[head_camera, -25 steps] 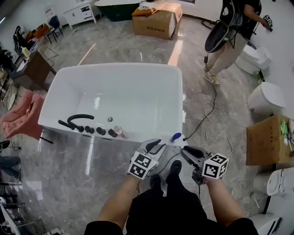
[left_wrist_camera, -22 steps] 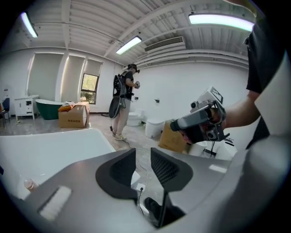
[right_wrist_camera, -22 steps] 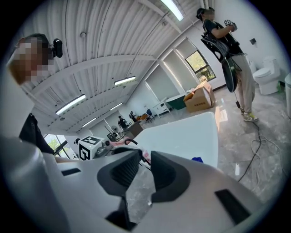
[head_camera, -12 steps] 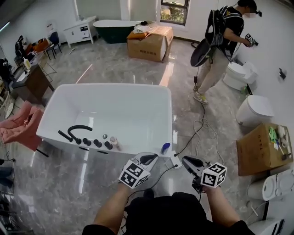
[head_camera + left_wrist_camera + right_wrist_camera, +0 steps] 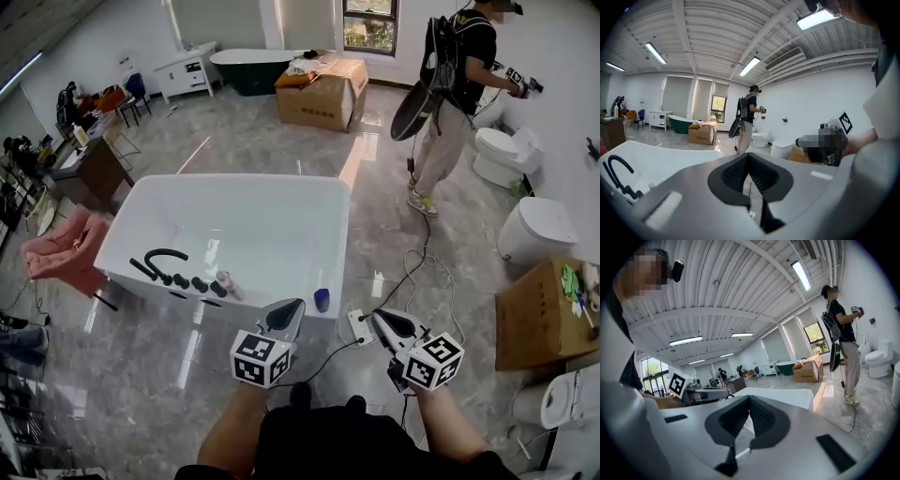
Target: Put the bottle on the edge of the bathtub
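A small blue bottle [image 5: 322, 300] stands upright on the near right corner of the white bathtub's rim [image 5: 339, 244]. A second, pinkish bottle [image 5: 228, 284] lies on the near rim beside the black knobs. My left gripper [image 5: 289, 311] hovers just in front of the tub, a little left of the blue bottle, shut and empty. To the bottle's right, over the floor, my right gripper [image 5: 378, 320] is also shut and empty. The left gripper view shows closed jaws [image 5: 749, 159] with the tub [image 5: 656, 159] beyond; the right gripper view shows closed jaws [image 5: 750, 405] too.
A black faucet [image 5: 161, 256] and several knobs [image 5: 187, 281] sit on the tub's near rim. A power strip [image 5: 359, 326] and cable lie on the floor. A person [image 5: 455, 84] stands by toilets [image 5: 534, 227] at right. A cardboard box [image 5: 536, 309] and a pink chair [image 5: 61, 255] flank the area.
Both grippers' jaws have closed from open. The grippers have drawn back from the tub's corner, and the blue bottle stays on the rim. The head view has lifted to show more of the room.
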Demonstrator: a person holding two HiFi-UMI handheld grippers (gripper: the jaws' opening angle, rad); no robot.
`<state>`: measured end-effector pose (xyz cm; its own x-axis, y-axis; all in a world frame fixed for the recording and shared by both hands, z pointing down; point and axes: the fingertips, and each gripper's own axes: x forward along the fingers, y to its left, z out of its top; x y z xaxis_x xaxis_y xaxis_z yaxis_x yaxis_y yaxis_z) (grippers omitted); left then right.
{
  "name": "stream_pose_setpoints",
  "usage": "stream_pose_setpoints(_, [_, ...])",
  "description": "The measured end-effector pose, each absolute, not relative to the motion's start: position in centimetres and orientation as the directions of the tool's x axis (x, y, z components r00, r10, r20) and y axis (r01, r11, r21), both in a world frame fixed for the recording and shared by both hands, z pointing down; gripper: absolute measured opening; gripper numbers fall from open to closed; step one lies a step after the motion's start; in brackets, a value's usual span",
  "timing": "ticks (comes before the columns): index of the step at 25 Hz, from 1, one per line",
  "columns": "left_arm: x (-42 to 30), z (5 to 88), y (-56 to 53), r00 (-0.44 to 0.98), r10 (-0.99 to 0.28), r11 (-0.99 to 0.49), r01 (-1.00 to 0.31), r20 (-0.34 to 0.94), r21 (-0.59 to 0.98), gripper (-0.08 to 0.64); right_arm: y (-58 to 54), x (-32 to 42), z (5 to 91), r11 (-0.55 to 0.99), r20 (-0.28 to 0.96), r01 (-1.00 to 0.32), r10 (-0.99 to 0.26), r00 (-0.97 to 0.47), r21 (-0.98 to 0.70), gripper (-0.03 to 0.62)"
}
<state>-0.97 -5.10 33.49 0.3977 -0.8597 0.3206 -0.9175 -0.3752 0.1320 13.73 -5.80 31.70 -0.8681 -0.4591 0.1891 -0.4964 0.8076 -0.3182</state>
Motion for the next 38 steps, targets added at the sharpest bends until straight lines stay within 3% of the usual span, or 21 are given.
stream_pose_setpoints(6, [3.3,31.6,-3.2,0.338,-0.881,-0.319,-0.941,0.330,0.113,0.011,-5.5,18.0,30.7,0.818,0.146,-0.471,-0.449,-0.882,-0.330,0.012])
stream_pose_setpoints(16, [2.6,30.5,-1.3,0.242,-0.915,-0.220,-0.970,0.323,0.105,0.011,-6.4,20.6,28.6,0.795,0.102,-0.516,-0.513,-0.853,-0.318,0.012])
stream_pose_setpoints(27, [-4.1,24.0,-1.6,0.255,-0.939,-0.254,-0.967,0.231,0.034,0.011,-6.1,14.5,19.8,0.873,0.000,-0.485,-0.485,-0.874,-0.054,0.012])
stream_pose_setpoints(32, [-8.3,21.2,-1.8,0.215,-0.961,-0.214,-0.976,0.174,0.025,0.011,-6.6,12.1,17.1,0.860,-0.061,-0.502,-0.508,-0.859,-0.086,0.011])
stream_pose_setpoints(38, [-10.8,20.3,-2.0,0.189,-0.972,-0.188,-0.982,0.137,0.019,0.011,-6.7,9.9,17.6,0.817,-0.035,-0.574,-0.576,-0.817,-0.059,0.011])
